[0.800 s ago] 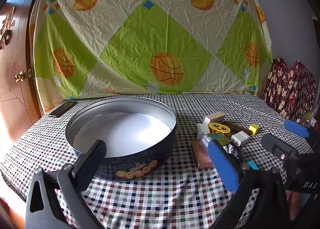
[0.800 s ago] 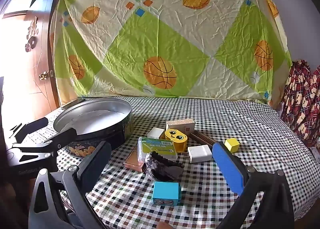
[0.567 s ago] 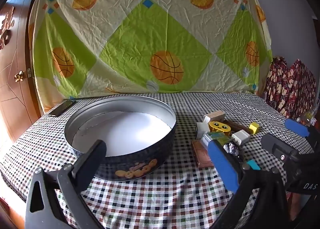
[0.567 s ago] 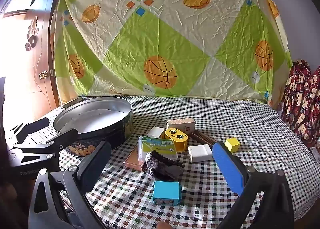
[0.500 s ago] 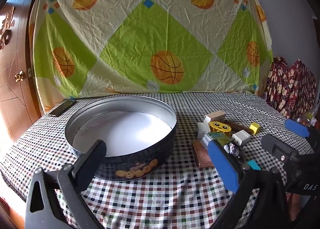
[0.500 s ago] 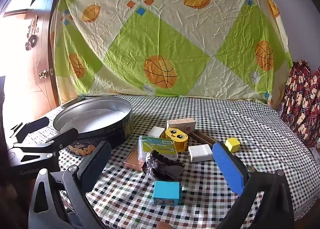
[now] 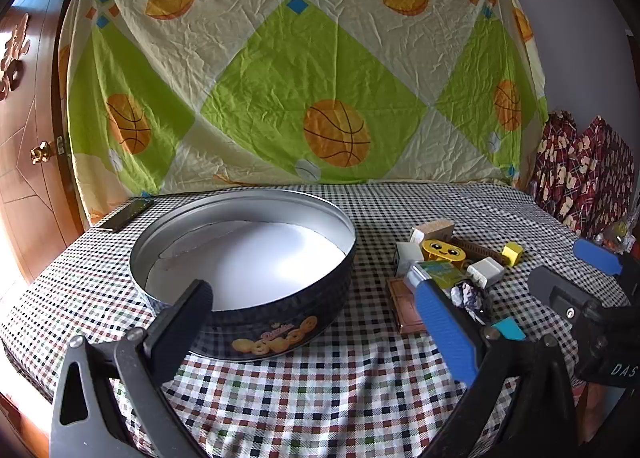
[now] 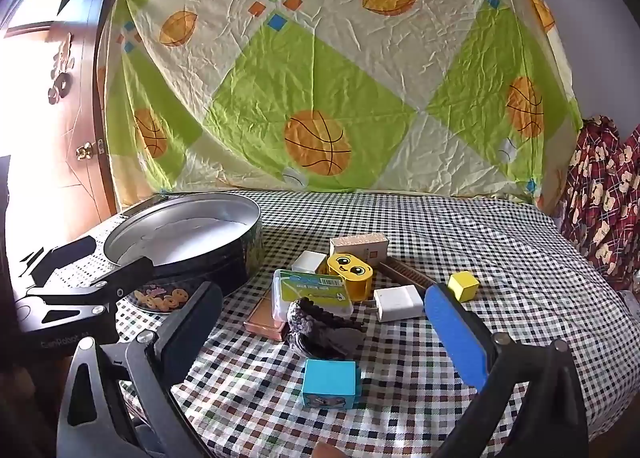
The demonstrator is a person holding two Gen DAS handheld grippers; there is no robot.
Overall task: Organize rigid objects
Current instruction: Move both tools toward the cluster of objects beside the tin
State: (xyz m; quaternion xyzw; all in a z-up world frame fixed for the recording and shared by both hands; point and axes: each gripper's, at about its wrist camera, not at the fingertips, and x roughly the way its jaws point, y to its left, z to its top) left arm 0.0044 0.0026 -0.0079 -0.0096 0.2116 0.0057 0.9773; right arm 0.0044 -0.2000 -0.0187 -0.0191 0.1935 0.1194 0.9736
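A round dark cookie tin [image 7: 256,330] with a white-lined floor stands open on the checked tablecloth; it also shows at the left of the right wrist view [image 8: 224,258]. To its right lies a cluster of small items: a blue box [image 8: 330,383], a dark crocheted piece [image 8: 310,324], a green-labelled case [image 8: 310,292], a yellow smiley box [image 8: 352,272], a white adapter [image 8: 400,302], a yellow cube [image 8: 463,286], a cardboard box [image 8: 359,246]. My left gripper [image 7: 316,322] is open and empty in front of the tin. My right gripper [image 8: 324,330] is open and empty, just short of the blue box.
A brown flat box [image 8: 264,318] and a brown comb [image 8: 404,272] lie in the cluster. A dark phone [image 7: 126,214] lies at the table's back left. A basketball-print sheet [image 7: 304,70] hangs behind. A wooden door [image 7: 24,138] is at left, patterned fabric [image 7: 584,174] at right.
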